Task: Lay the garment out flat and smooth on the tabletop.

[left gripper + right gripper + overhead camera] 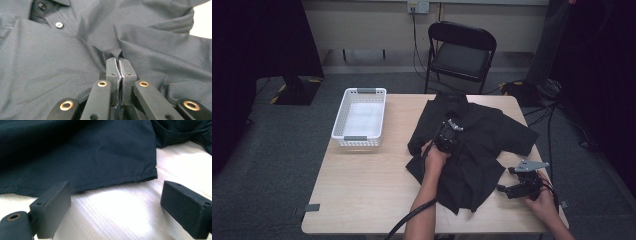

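A black buttoned shirt (482, 145) lies crumpled across the right half of the wooden table (367, 185). My left gripper (451, 126) rests on the shirt's middle and is shut on a pinched fold of the fabric (113, 53), just below the button placket (59, 24). My right gripper (503, 189) sits low at the table's front right, open, its jaws pointing at the shirt's hem (117, 180). Bare table wood lies between its fingers (51, 207).
A white slatted basket (360, 119) stands on the table's left rear. A black folding chair (460, 52) is behind the table. Cables run over the floor at the right.
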Demonstrator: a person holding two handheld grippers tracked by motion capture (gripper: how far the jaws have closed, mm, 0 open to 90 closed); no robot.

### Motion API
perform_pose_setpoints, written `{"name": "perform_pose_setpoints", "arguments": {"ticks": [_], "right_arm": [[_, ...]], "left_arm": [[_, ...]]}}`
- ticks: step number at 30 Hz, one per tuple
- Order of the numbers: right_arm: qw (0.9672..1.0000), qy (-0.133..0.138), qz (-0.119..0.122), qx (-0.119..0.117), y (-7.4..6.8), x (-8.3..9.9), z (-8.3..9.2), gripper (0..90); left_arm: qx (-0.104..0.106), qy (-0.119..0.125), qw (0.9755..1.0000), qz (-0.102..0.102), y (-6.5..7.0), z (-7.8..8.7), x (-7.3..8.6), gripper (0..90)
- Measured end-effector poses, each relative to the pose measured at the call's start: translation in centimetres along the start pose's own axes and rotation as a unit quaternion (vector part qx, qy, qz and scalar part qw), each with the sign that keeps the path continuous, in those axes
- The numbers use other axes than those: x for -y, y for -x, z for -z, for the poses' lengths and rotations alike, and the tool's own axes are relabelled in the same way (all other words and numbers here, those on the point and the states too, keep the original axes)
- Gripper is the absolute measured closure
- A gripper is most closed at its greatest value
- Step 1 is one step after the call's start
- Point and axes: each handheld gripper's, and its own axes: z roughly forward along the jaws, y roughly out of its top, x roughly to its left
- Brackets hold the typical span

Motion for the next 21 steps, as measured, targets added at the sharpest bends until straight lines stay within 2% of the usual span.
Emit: {"name": "perform_pose_setpoints", "arguments": {"ticks": [3, 8, 21], "right_arm": [[1.0000, 0.000, 0.000, 0.000, 0.0, 0.0, 0.0, 8.2], [1.0000, 0.000, 0.000, 0.000, 0.0, 0.0, 0.0, 8.3], [1.0000, 0.000, 0.001, 0.000, 0.0, 0.0, 0.0, 8.1]], "left_arm": [[0.001, 0.018, 0.9997, 0.015, -0.3, 1.0, -0.3, 87.7], [-0.015, 0.043, 0.9986, 0.026, -0.9, 2.4, -0.6, 87.7], [-0.045, 0.072, 0.9950, 0.053, -2.7, 5.5, -0.6, 87.6]]}}
